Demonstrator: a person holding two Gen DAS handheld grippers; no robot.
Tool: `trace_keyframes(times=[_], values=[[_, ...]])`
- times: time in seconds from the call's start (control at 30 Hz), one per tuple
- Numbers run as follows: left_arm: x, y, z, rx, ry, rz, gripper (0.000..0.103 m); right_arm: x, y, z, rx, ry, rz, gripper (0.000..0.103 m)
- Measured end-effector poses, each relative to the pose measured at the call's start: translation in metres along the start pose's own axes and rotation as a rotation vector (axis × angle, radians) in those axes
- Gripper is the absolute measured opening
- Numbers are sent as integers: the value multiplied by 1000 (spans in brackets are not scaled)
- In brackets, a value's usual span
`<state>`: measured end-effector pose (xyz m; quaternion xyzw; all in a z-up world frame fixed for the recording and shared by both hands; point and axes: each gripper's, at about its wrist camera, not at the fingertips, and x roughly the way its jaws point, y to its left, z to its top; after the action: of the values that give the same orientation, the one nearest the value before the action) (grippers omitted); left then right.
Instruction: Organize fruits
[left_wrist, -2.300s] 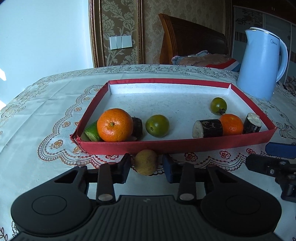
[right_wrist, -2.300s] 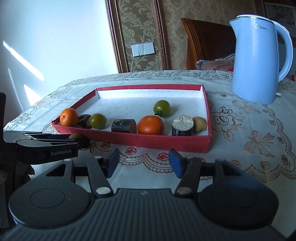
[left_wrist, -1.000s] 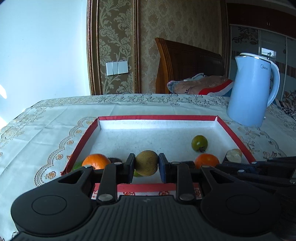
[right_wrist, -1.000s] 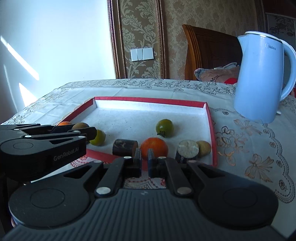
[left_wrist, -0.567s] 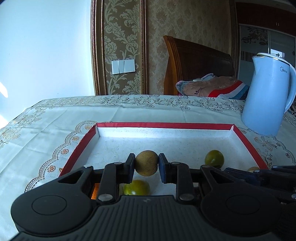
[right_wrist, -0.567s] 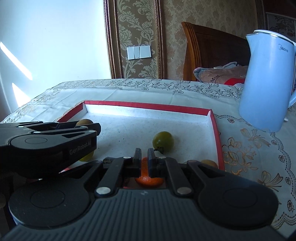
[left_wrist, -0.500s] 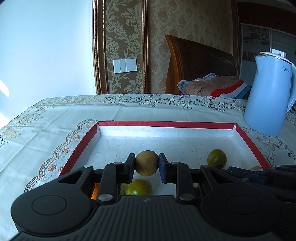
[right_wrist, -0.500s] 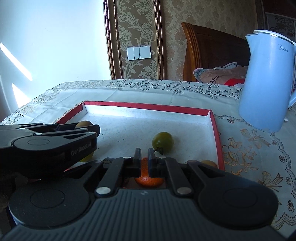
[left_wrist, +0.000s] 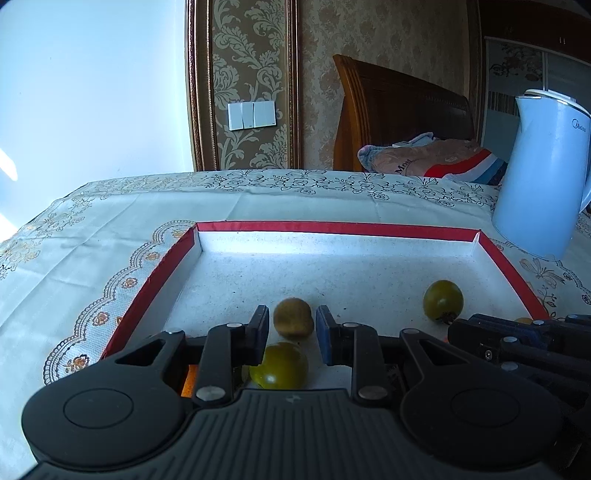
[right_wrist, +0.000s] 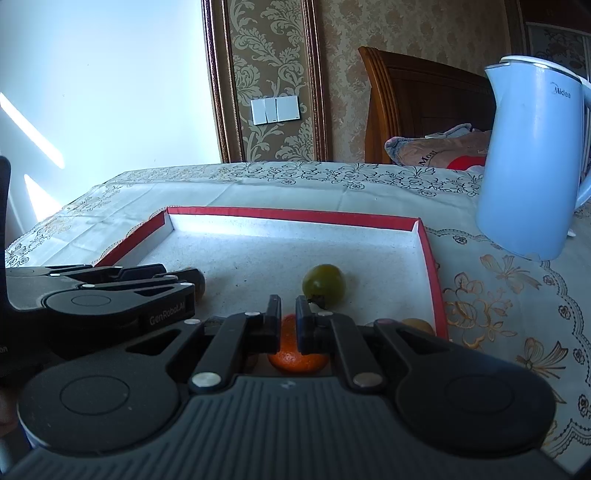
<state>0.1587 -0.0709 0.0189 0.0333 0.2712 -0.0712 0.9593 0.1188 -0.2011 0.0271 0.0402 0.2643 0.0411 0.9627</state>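
Note:
A red-walled tray (left_wrist: 332, 228) with a white floor lies on the tablecloth. My left gripper (left_wrist: 291, 330) hovers over its near left part, open, with a brown kiwi-like fruit (left_wrist: 293, 318) lying loose between the fingers on the tray floor. A green fruit (left_wrist: 279, 370) sits just below the gripper, and another green fruit (left_wrist: 443, 299) lies to the right. My right gripper (right_wrist: 288, 321) is shut and empty above an orange (right_wrist: 297, 357). A green fruit (right_wrist: 324, 284) lies just beyond it. The tray's red rim (right_wrist: 295, 214) shows behind.
A light blue kettle (left_wrist: 545, 173) stands on the table at the right, behind the tray; it also shows in the right wrist view (right_wrist: 532, 162). A wooden chair with folded cloth (left_wrist: 424, 155) is behind the table. The left gripper's body (right_wrist: 99, 299) fills the right view's left side.
My left gripper has opened and the brown fruit has dropped from between its fingers onto the tray floor. The right gripper stays shut over the orange.

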Motion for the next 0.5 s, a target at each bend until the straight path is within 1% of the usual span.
trace_keyframes(times=[0.07,0.23,0.3,0.33,0.4,0.43,0.47,0.5], values=[[0,0,0,0,4,0,27,0,0,0,2,-1,0,10],[-4,2,-1,-6,2,1,27,-4,-2,-1,13,-22,-8,16],[-8,4,-1,-12,1,-1,28,-8,-3,-2,21,-28,-9,29],[-11,4,-2,-17,1,-3,28,-12,-3,-3,22,-38,-11,32],[-18,6,-4,-25,-1,-6,28,-19,-2,-5,19,-51,-14,43],[-22,7,-5,-24,-5,-5,30,-24,-2,-7,19,-57,-10,46],[-27,7,-6,-22,-13,-1,35,-28,-1,-9,17,-61,-9,55],[-33,7,-9,-20,-24,9,41,-34,0,-12,15,-69,-16,62]])
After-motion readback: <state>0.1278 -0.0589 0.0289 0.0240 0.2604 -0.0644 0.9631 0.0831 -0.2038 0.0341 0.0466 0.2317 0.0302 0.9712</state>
